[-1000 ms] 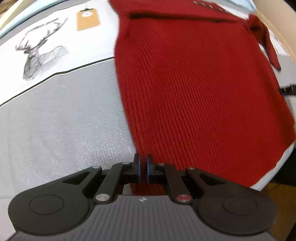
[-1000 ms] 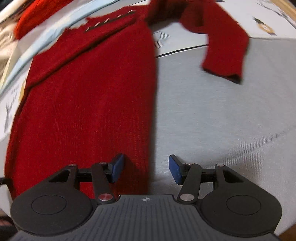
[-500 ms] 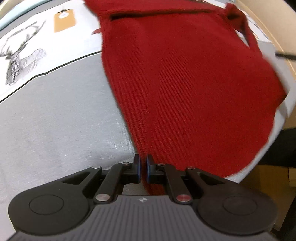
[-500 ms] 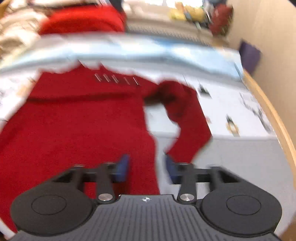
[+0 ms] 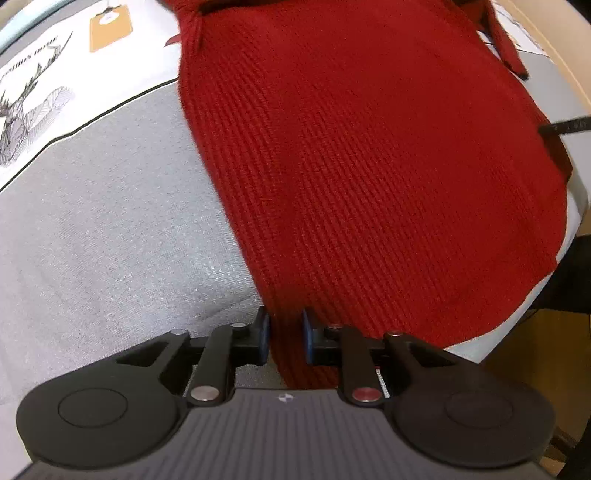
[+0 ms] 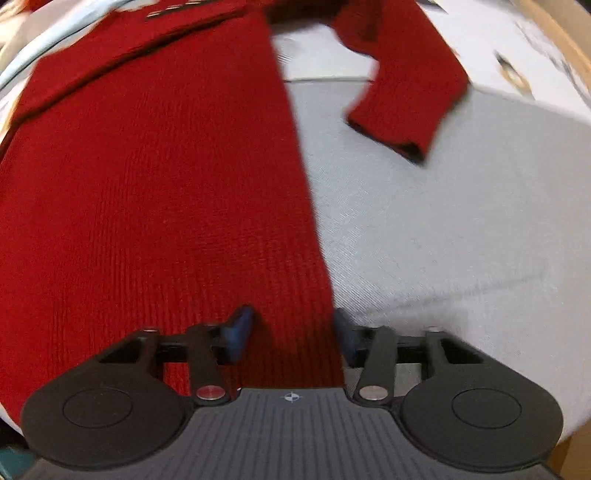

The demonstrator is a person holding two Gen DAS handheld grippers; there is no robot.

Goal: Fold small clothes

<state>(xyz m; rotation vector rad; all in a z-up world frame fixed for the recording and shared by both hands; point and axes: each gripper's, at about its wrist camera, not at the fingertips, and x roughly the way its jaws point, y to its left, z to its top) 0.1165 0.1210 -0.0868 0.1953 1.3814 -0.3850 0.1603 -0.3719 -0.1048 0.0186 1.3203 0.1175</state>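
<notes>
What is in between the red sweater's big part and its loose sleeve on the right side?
Only bare grey cloth lies between the sweater body and the sleeve; the right wrist view shows it.

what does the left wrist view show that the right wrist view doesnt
Only left wrist: the deer print and the orange tag.
Only right wrist: the row of studs near the sweater's top.
Both: the red sweater on the grey cloth, and its sleeve, just a sliver in the left view.
</notes>
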